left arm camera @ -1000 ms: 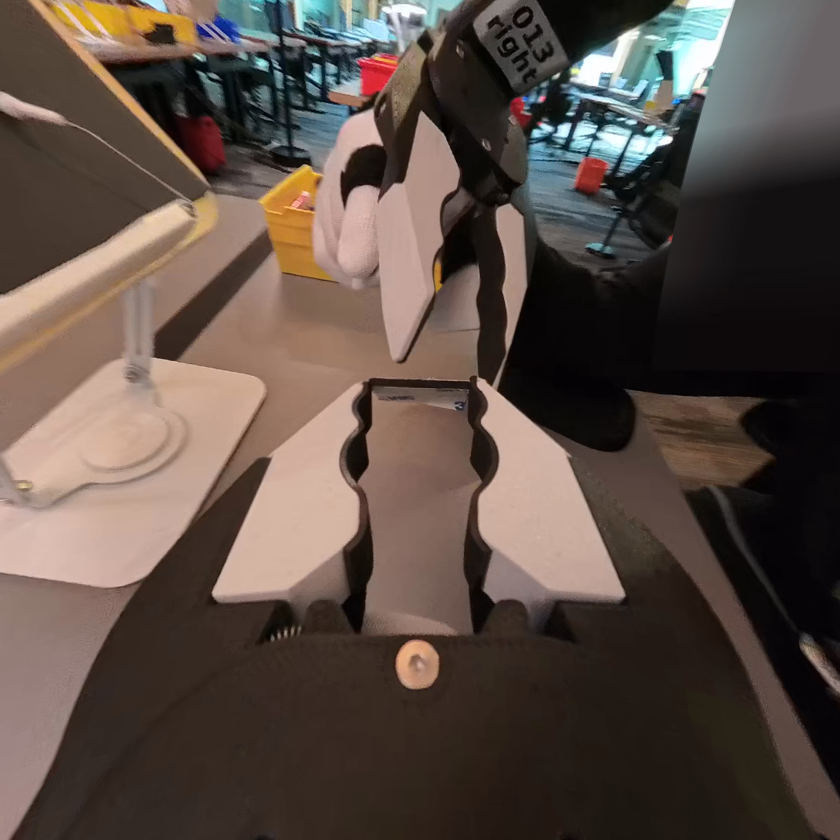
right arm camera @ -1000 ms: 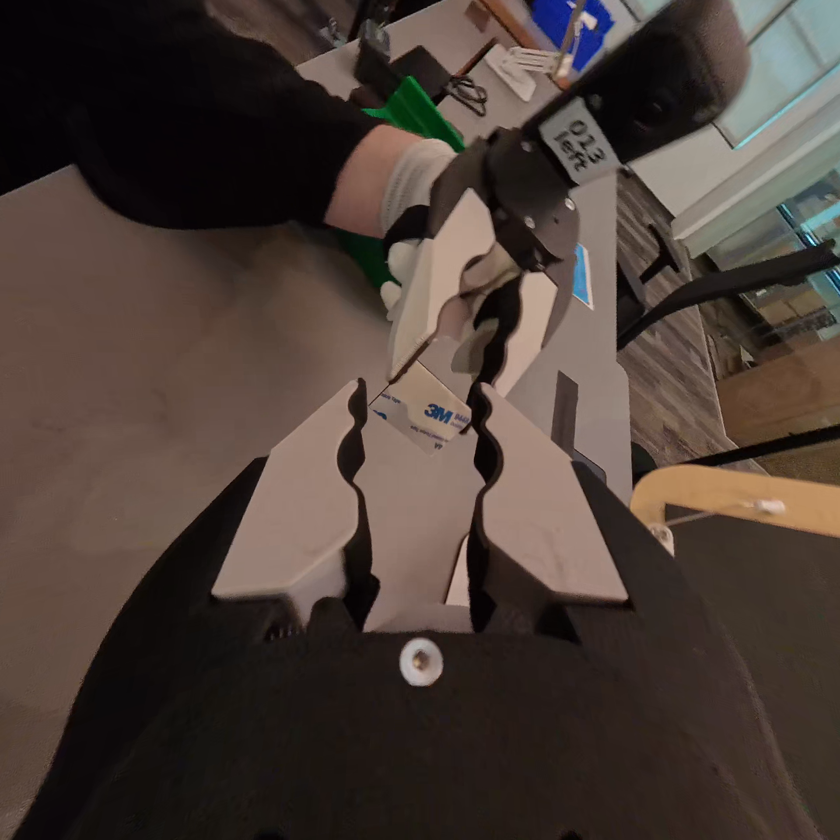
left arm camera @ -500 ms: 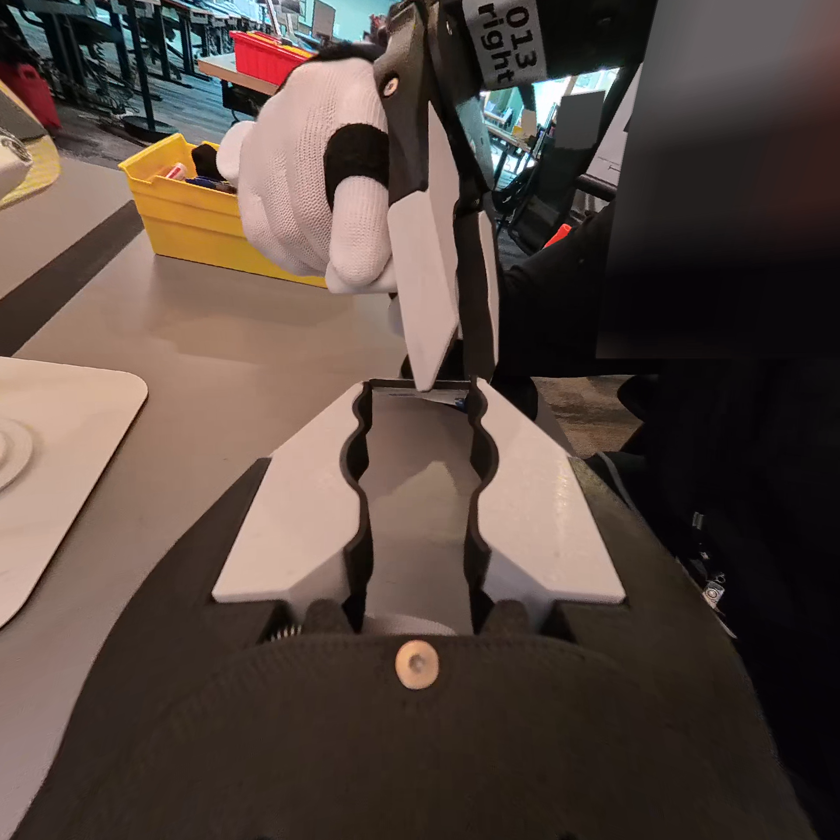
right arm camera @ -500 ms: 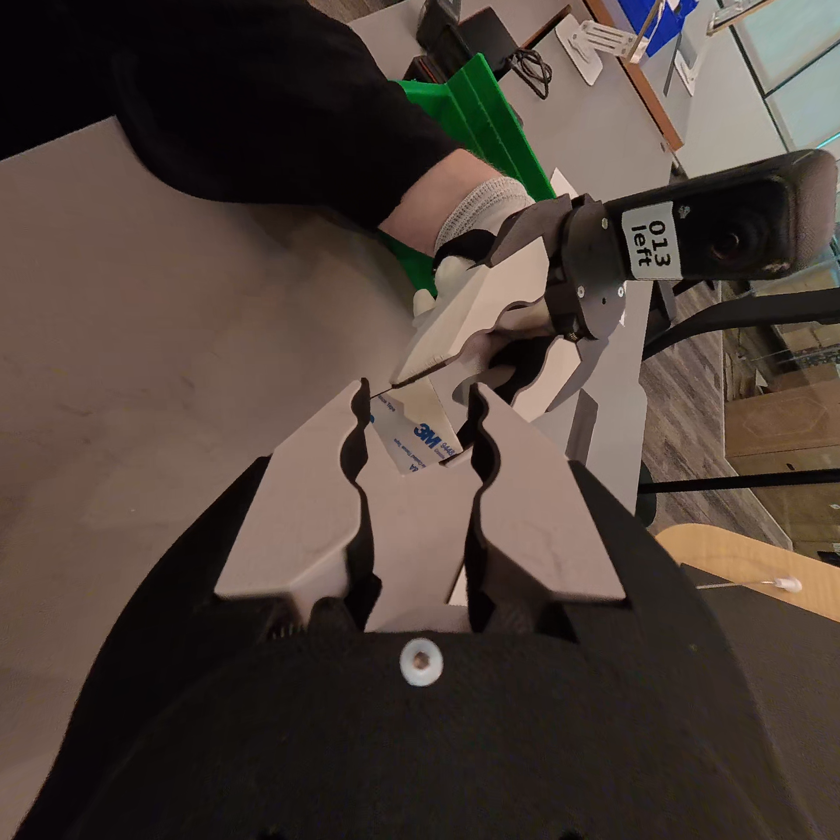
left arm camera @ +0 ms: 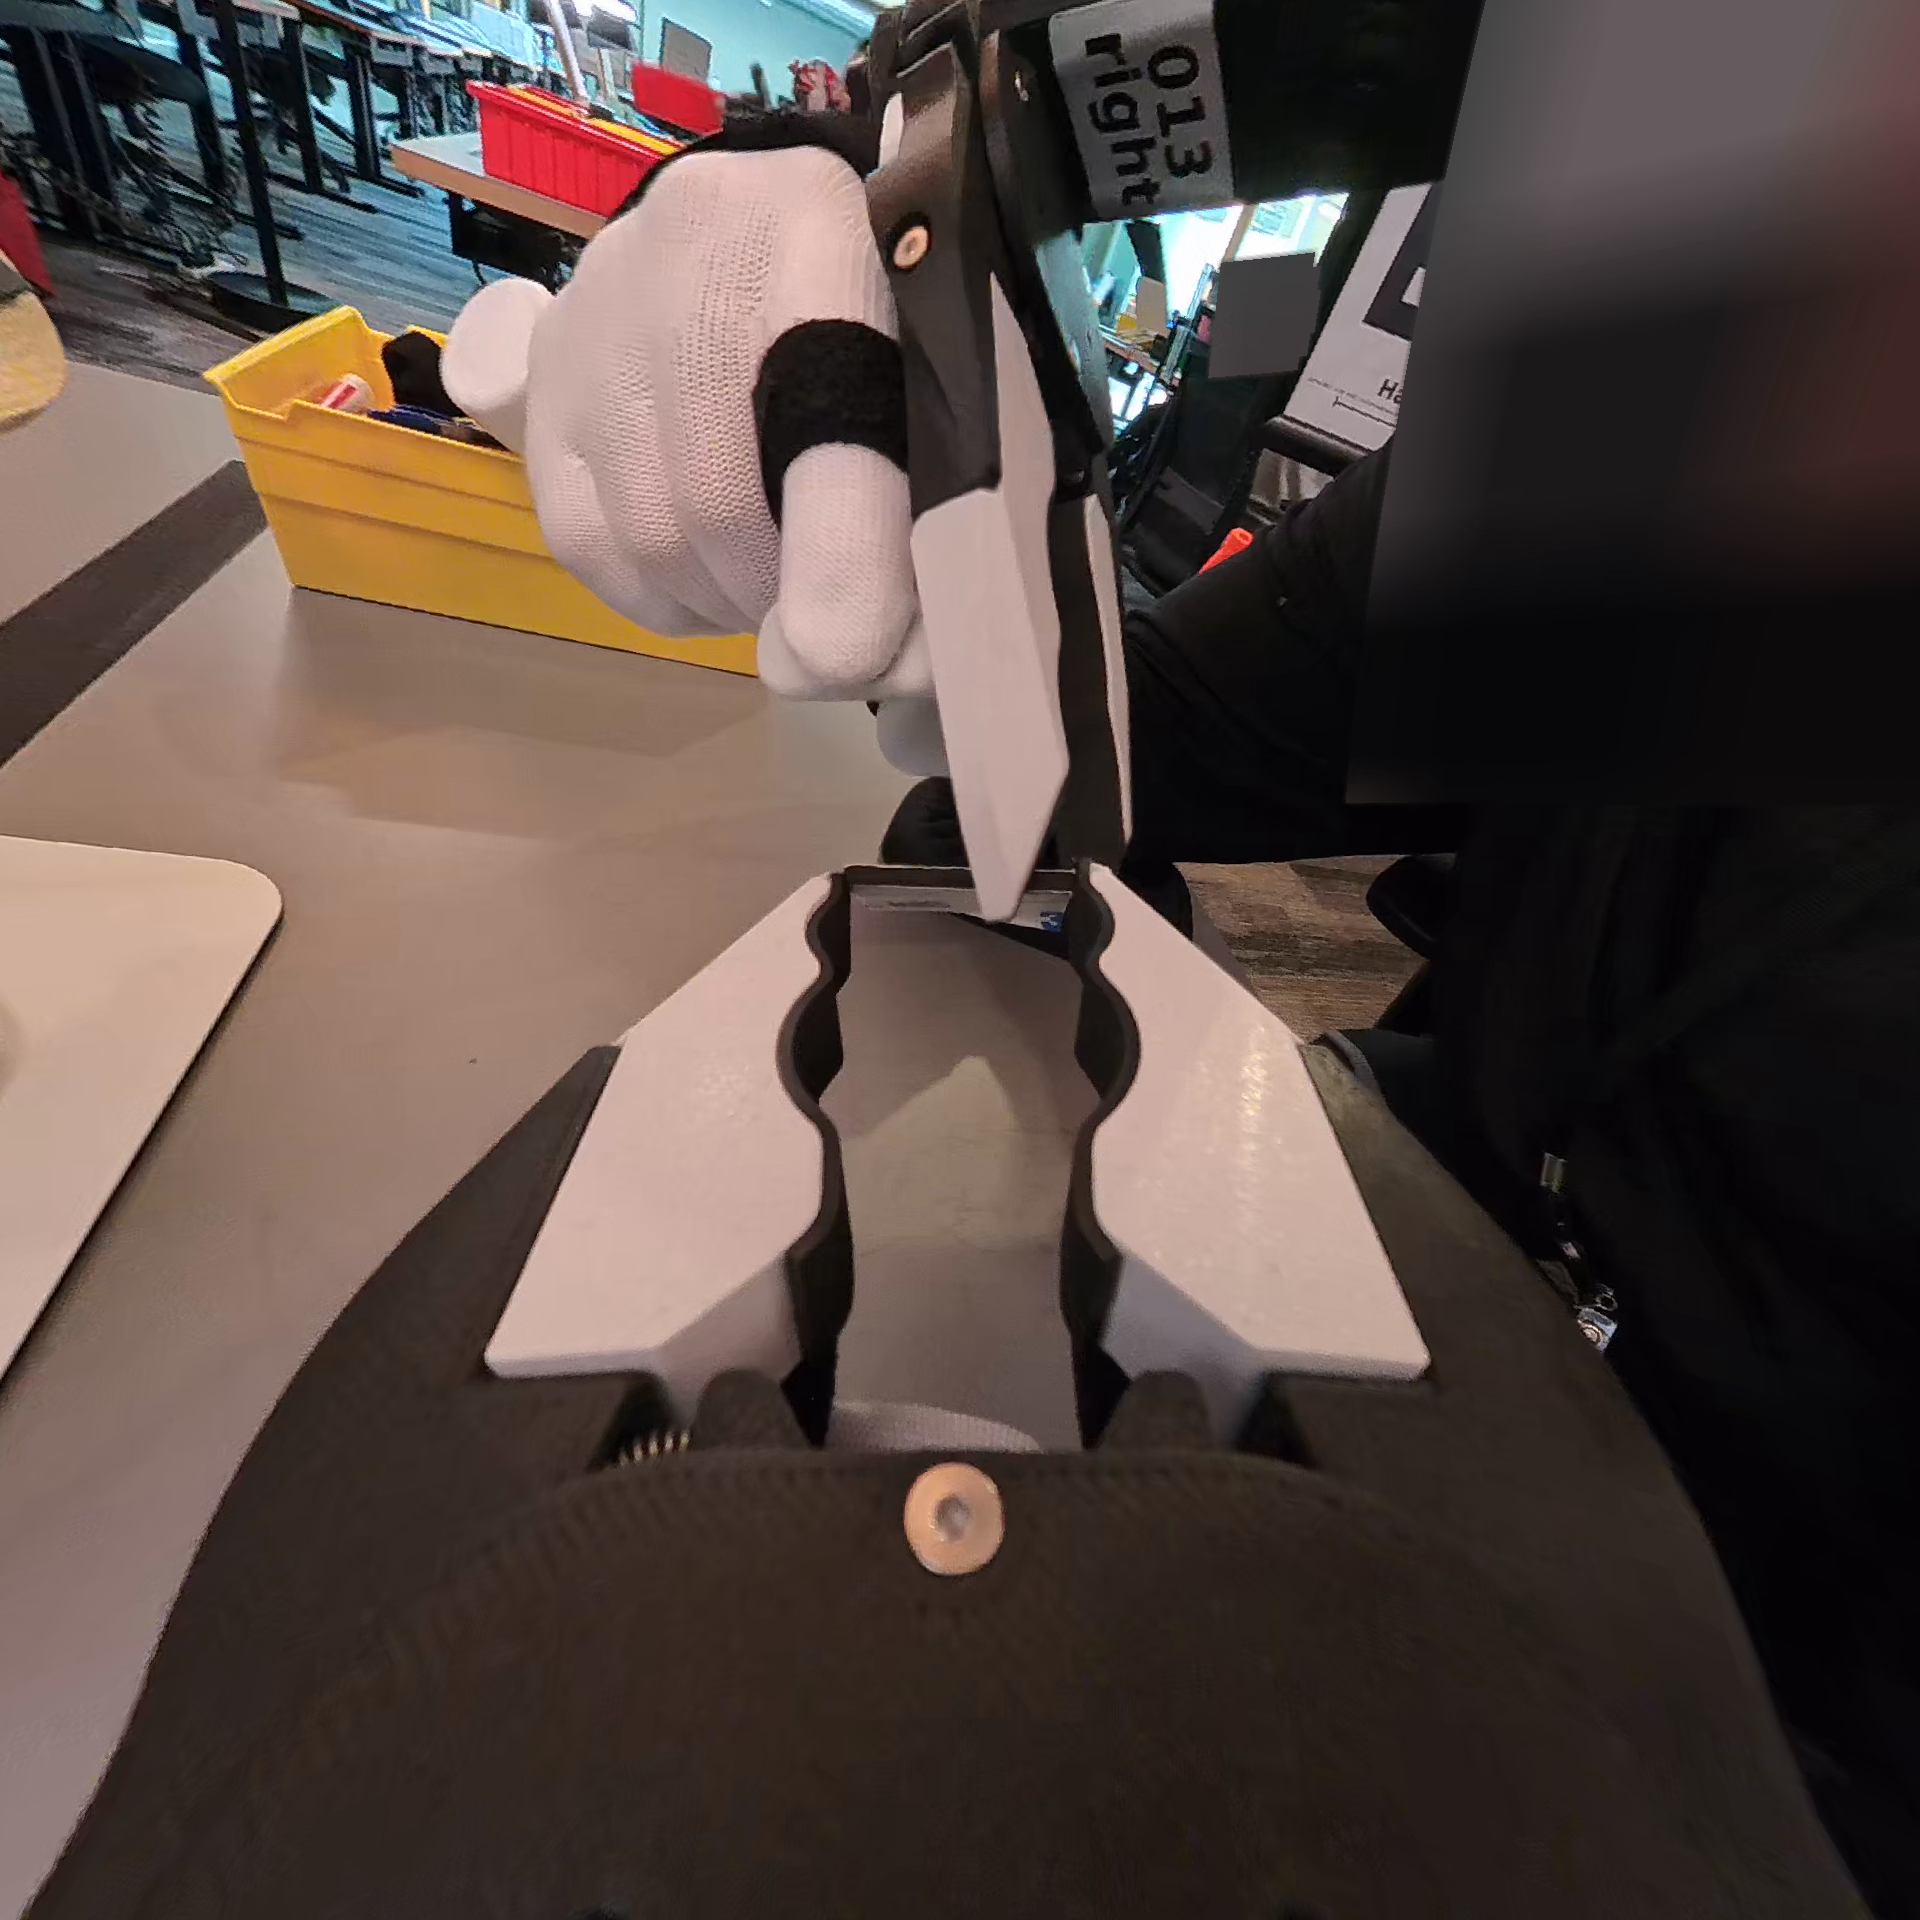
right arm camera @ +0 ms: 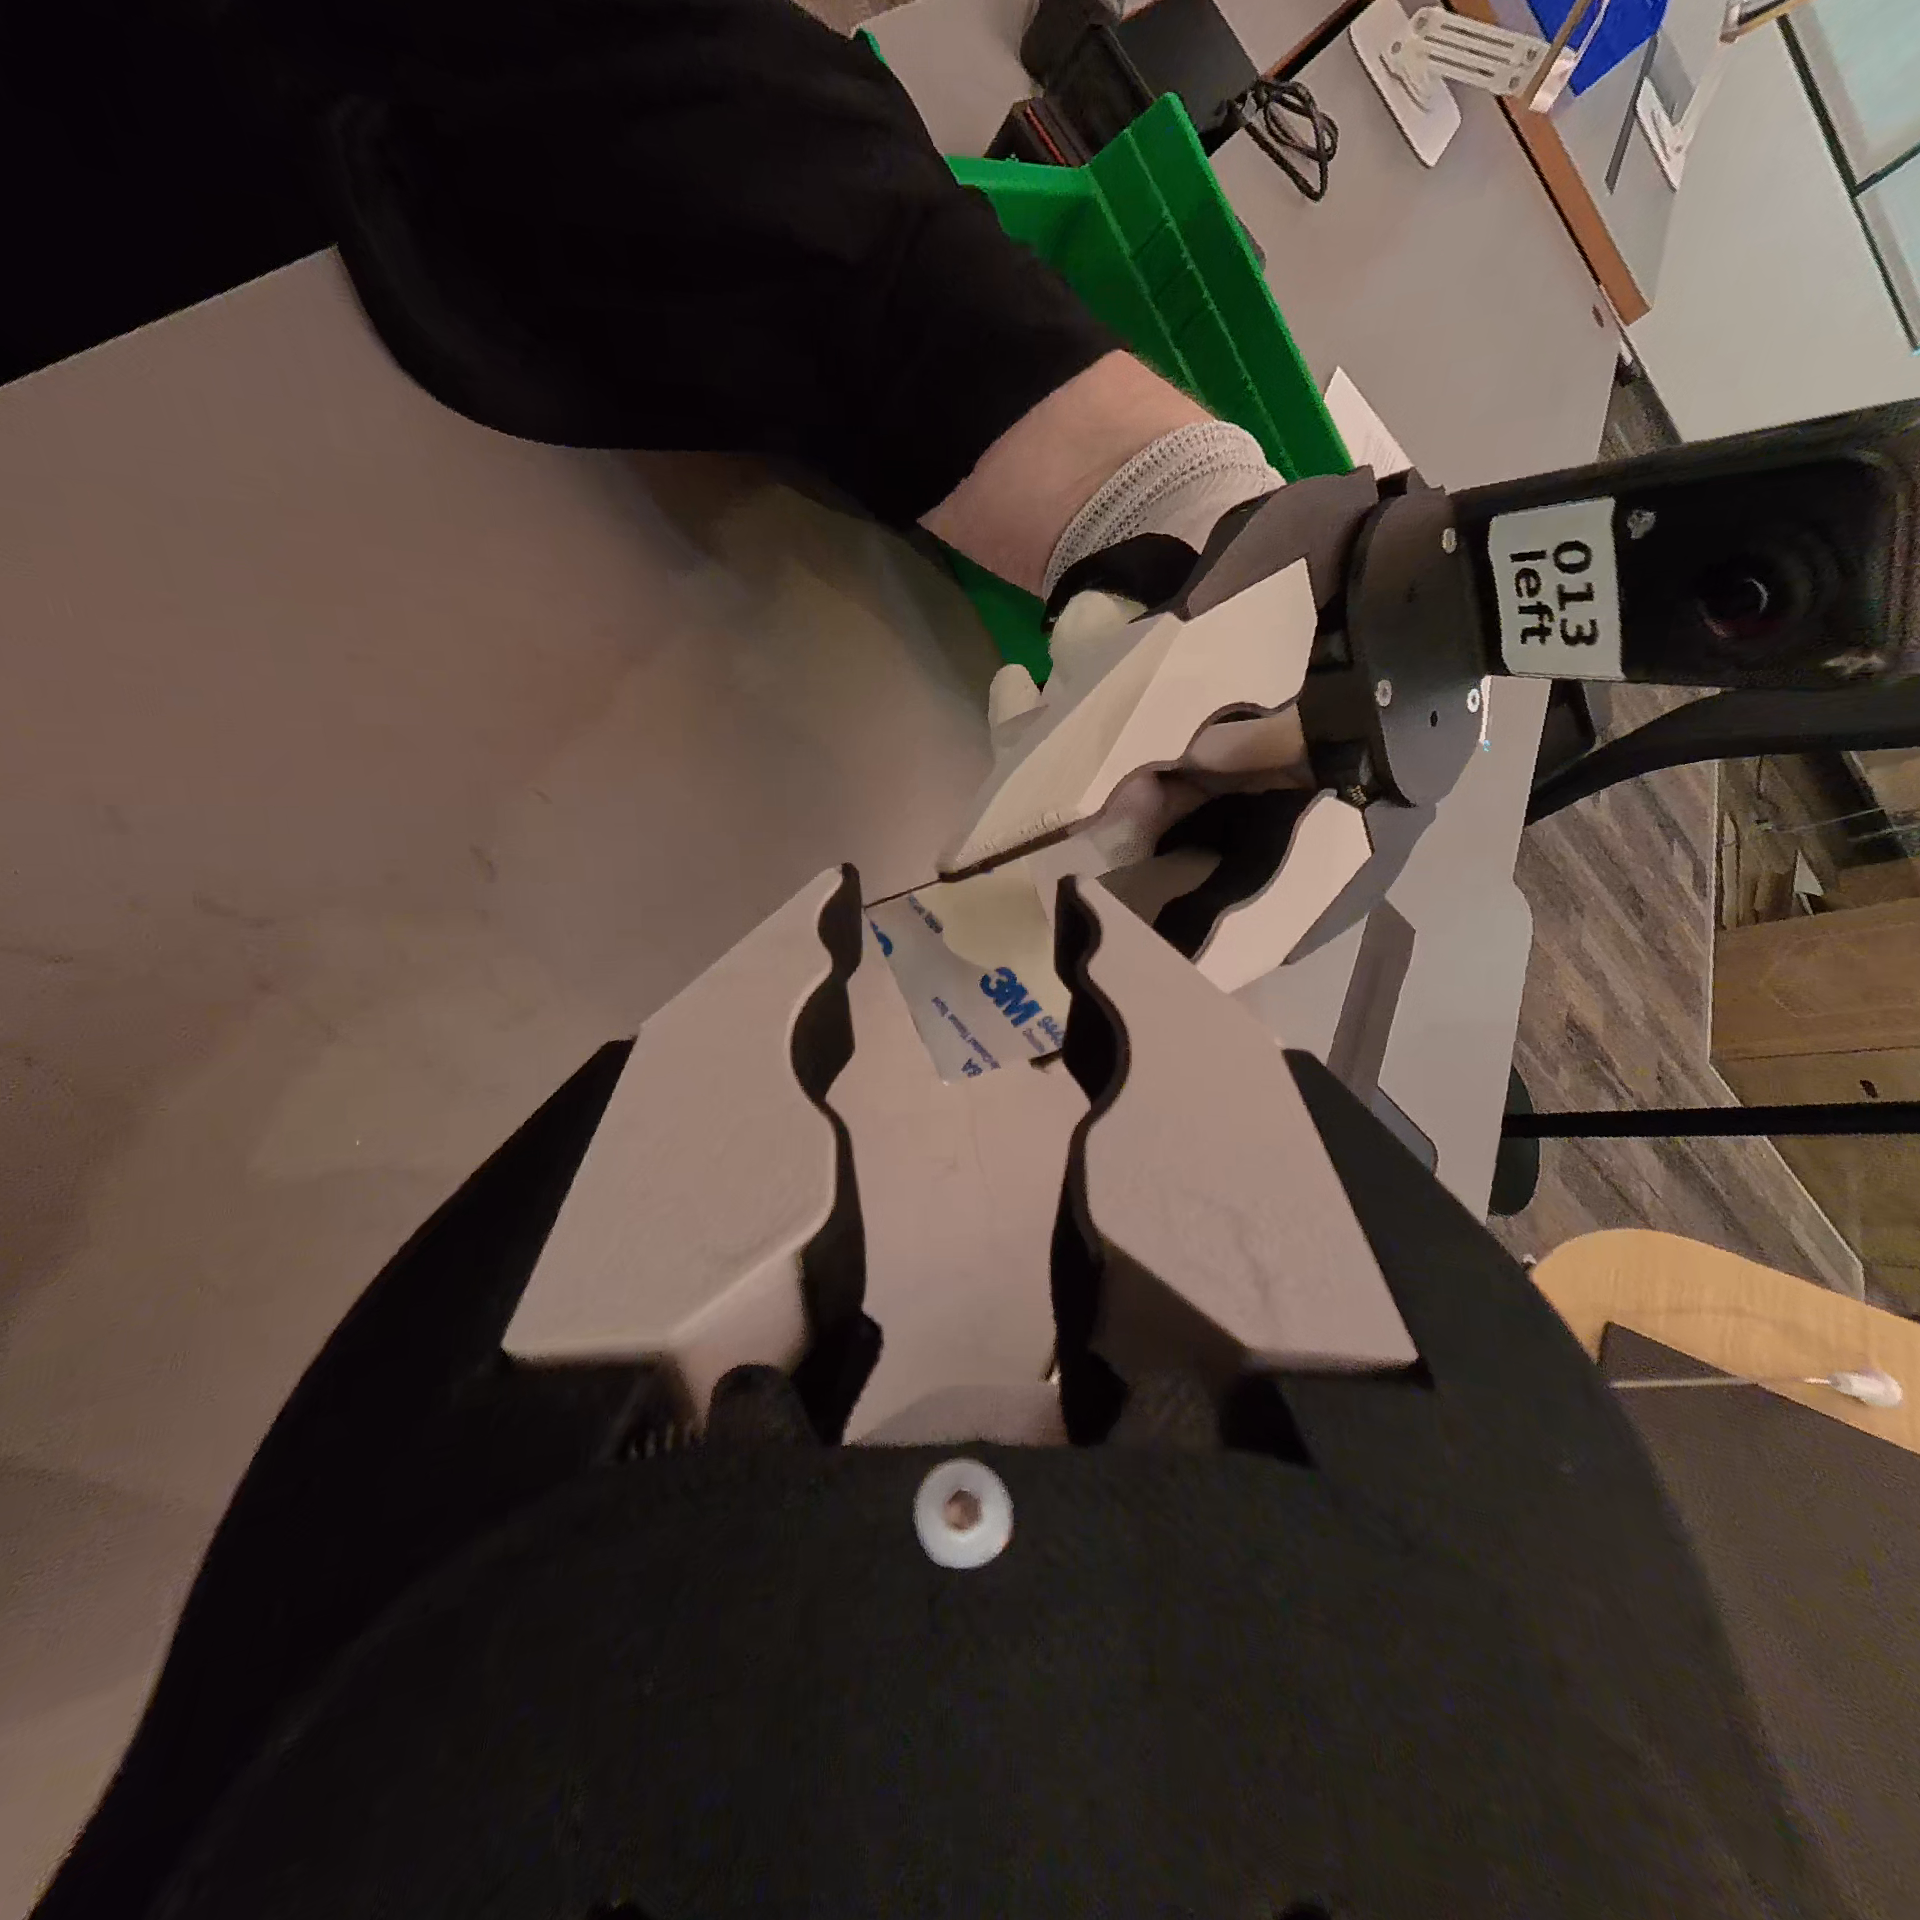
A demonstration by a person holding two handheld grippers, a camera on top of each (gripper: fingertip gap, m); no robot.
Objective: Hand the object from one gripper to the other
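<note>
White fingers of the left gripper [left arm camera: 961,894] are pinching the thin pad [right arm camera: 971,982] by its edges, while the parted right gripper [right arm camera: 956,904] is straddling this light, bendable sheet, best taken on its flat faces.

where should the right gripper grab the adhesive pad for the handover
Probably by the adhesive pad's two free edges, coming straight at its printed face. The left gripper clamps the other two edges at its fingertips, so those are taken. The pad is thin and flat, and the open right gripper flanks it face-on.
</note>
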